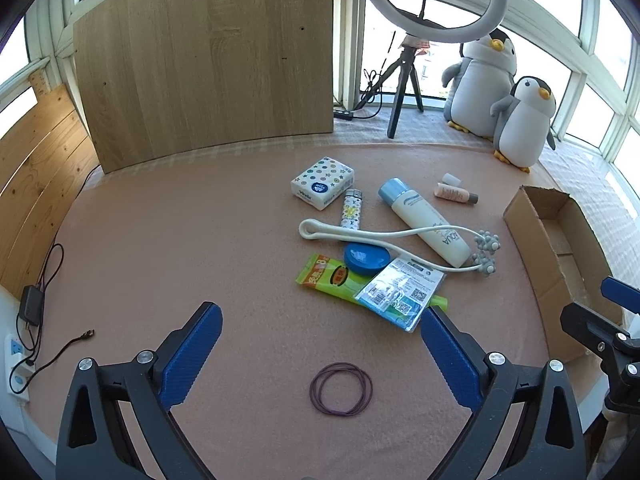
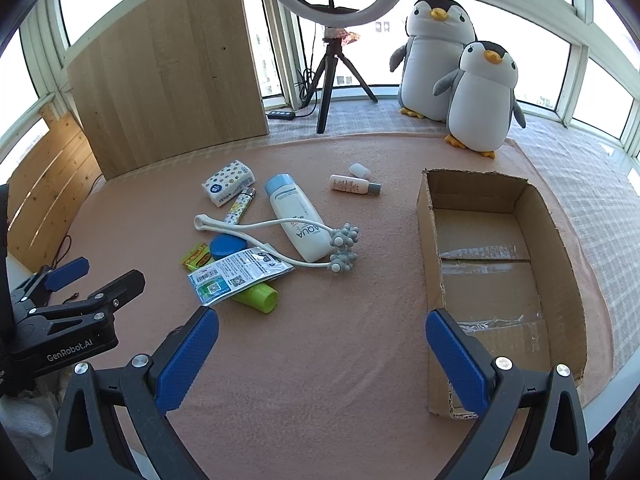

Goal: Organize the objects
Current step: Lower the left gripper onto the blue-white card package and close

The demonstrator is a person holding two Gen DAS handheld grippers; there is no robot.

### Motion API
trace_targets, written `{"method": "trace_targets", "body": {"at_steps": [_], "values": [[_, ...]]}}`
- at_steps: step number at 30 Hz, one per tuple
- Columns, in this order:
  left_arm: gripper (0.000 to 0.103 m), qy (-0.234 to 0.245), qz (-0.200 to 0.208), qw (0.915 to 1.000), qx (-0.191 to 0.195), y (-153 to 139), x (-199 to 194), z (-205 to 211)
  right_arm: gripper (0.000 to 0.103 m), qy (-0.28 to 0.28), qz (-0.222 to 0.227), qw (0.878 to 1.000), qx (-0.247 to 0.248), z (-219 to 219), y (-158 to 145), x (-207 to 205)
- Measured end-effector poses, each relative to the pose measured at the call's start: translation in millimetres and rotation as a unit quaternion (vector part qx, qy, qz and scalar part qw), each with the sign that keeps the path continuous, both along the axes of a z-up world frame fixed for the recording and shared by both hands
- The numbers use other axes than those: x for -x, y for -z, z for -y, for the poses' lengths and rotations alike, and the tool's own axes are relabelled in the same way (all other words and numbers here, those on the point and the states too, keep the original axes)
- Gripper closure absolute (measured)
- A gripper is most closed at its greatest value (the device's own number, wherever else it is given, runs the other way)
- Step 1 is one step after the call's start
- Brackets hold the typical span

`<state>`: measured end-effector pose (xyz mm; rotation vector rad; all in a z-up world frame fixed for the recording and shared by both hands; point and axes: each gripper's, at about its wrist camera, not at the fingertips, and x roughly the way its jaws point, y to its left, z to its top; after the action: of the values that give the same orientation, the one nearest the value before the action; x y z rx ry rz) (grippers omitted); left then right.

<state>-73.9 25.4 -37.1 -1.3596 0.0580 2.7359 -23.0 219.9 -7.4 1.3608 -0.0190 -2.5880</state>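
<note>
A cluster of small items lies mid-table on the pink cloth: a patterned tissue pack (image 1: pixel 323 182), a lighter (image 1: pixel 351 209), a white AQUA bottle (image 1: pixel 426 219), a small pink tube (image 1: pixel 455 194), a white roller massager (image 1: pixel 400 240), a blue round tin (image 1: pixel 366 257), a green tube (image 1: pixel 340 280) and a printed sachet (image 1: pixel 402 294). Purple rubber bands (image 1: pixel 341 389) lie between my left gripper's fingers. My left gripper (image 1: pixel 320 344) hangs open and empty. An open cardboard box (image 2: pixel 496 264) stands at the right. My right gripper (image 2: pixel 322 350) is open beside it, empty.
A wooden board (image 1: pixel 208 64) leans at the back left. A ring light on a tripod (image 1: pixel 408 80) and two plush penguins (image 2: pixel 460 76) stand on the window ledge. Cables and a power strip (image 1: pixel 24 340) lie at the left edge.
</note>
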Motion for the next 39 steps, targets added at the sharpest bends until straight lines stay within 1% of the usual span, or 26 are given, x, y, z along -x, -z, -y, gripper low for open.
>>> {"method": "trace_targets", "body": {"at_steps": [6,9,12,14,16,20,22,23,25,26,28,30,31,35,39], "values": [[0.004,0.01,0.018,0.9998,0.003,16,28,-10,0.001,0.017,0.005,1.0,0.006,-16,2,-1],[0.008,0.017,0.031,0.9994,0.003,26,39,-15,0.001,0.024,0.01,1.0,0.012,-22,3,-1],[0.01,0.03,0.047,0.9985,-0.001,37,51,-22,0.001,0.028,0.016,0.999,0.017,-27,6,-1],[0.013,0.038,0.057,0.9977,-0.003,45,58,-28,0.001,0.029,0.02,0.999,0.02,-29,7,-2],[0.019,0.039,0.067,0.997,-0.002,52,66,-33,0.003,0.029,0.023,0.999,0.021,-31,9,-3],[0.025,0.05,0.089,0.9946,-0.018,66,81,-41,0.004,0.031,0.028,0.999,0.022,-34,11,-5],[0.034,0.054,0.097,0.9936,-0.019,72,87,-45,0.006,0.033,0.032,0.999,0.025,-36,13,-6],[0.035,0.054,0.102,0.9931,-0.02,75,89,-45,0.007,0.034,0.034,0.998,0.027,-37,14,-6],[0.045,0.058,0.113,0.9914,-0.031,80,92,-47,0.009,0.034,0.039,0.998,0.03,-39,15,-7],[0.046,0.06,0.119,0.9904,-0.037,83,93,-47,0.01,0.035,0.04,0.998,0.031,-40,15,-7],[0.055,0.067,0.126,0.9887,-0.046,88,92,-49,0.013,0.034,0.043,0.998,0.034,-41,16,-8],[0.059,0.075,0.13,0.9873,-0.053,90,88,-51,0.015,0.034,0.047,0.998,0.037,-42,17,-8],[0.061,0.079,0.13,0.9868,-0.057,90,86,-52,0.016,0.033,0.049,0.998,0.038,-42,18,-8],[0.061,0.097,0.132,0.9837,-0.075,88,77,-57,0.017,0.03,0.051,0.997,0.041,-42,19,-8],[0.061,0.122,0.136,0.9804,-0.073,87,68,-67,0.017,0.025,0.052,0.997,0.041,-39,20,-7]]}}
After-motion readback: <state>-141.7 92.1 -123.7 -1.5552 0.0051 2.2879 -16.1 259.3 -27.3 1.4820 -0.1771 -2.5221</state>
